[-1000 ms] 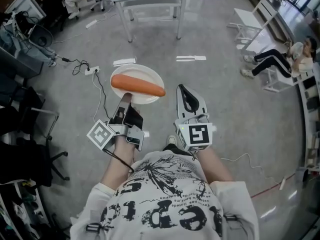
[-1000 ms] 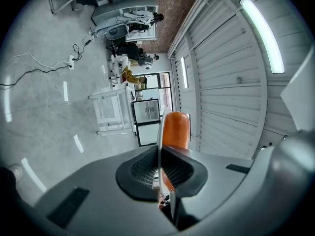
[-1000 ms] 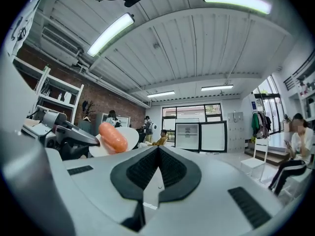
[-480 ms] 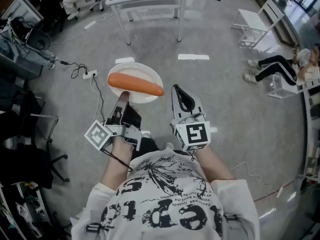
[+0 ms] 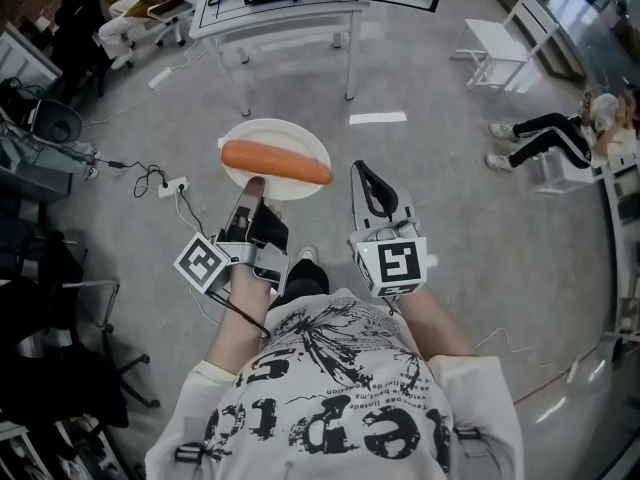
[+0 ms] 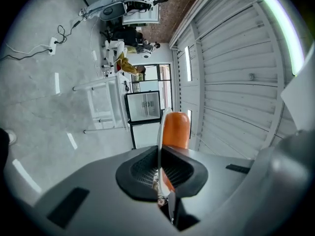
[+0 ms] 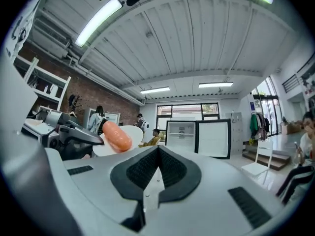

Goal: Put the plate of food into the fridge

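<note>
The white plate [image 5: 274, 158], a long orange piece of food [image 5: 277, 162] lying across it, hangs over the grey floor [image 5: 450, 198] just ahead of me, my left gripper [image 5: 254, 184] clamped on its near rim. My right gripper [image 5: 370, 183] sits beside it, jaws together on nothing. I cannot read the black lettering on the shirt [image 5: 340, 398].

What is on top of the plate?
One long orange food item, a sausage or carrot, lies across the plate. Nothing else shows on it. The plate's near rim is covered by the left gripper, shut on it.
</note>
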Motion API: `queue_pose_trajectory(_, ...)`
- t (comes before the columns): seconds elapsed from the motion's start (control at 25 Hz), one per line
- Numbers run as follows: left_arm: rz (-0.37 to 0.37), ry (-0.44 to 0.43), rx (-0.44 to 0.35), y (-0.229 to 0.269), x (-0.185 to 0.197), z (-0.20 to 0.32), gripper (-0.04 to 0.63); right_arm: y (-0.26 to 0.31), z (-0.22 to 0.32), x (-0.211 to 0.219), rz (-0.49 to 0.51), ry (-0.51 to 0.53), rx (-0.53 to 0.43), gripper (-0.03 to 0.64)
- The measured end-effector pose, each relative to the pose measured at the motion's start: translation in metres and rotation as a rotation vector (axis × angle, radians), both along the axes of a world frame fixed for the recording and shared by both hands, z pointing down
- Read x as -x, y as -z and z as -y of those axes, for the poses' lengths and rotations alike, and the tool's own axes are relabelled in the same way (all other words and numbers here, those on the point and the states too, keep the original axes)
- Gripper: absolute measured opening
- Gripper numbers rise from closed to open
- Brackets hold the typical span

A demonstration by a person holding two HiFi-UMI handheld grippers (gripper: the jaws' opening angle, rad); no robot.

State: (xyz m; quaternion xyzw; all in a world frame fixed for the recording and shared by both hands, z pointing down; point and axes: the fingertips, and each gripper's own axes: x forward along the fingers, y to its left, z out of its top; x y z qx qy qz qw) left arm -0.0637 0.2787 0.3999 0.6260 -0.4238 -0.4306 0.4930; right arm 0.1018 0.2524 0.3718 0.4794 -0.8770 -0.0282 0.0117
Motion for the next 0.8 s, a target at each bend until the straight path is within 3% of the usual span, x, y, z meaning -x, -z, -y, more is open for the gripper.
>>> queue_pose_trajectory(0.2, 0.029, -0.049, -0.043, 0.02, 0.05, 0.074, 0.02, 0.023, 0.061, 0.048, 0.0, -0.057, -0.065, 0.0)
queue_pose_trajectory(0.4, 0.036, -0.084, -0.064, 0.037, 0.088, 0.147, 0.02, 0.032, 0.126, 0.089, -0.03, -0.08, -0.059, 0.0)
queue_pose_trajectory(0.64, -0.001, -0.109, -0.01, 0.003, 0.095, 0.177, 0.02, 0.003, 0.149, 0.096, -0.04, -0.106, -0.014, 0.0)
queue_pose_trajectory(0.8, -0.018, -0.096, 0.03, -0.007, 0.09, 0.222, 0.02, 0.002, 0.196, 0.088, -0.015, -0.094, -0.004, 0.0)
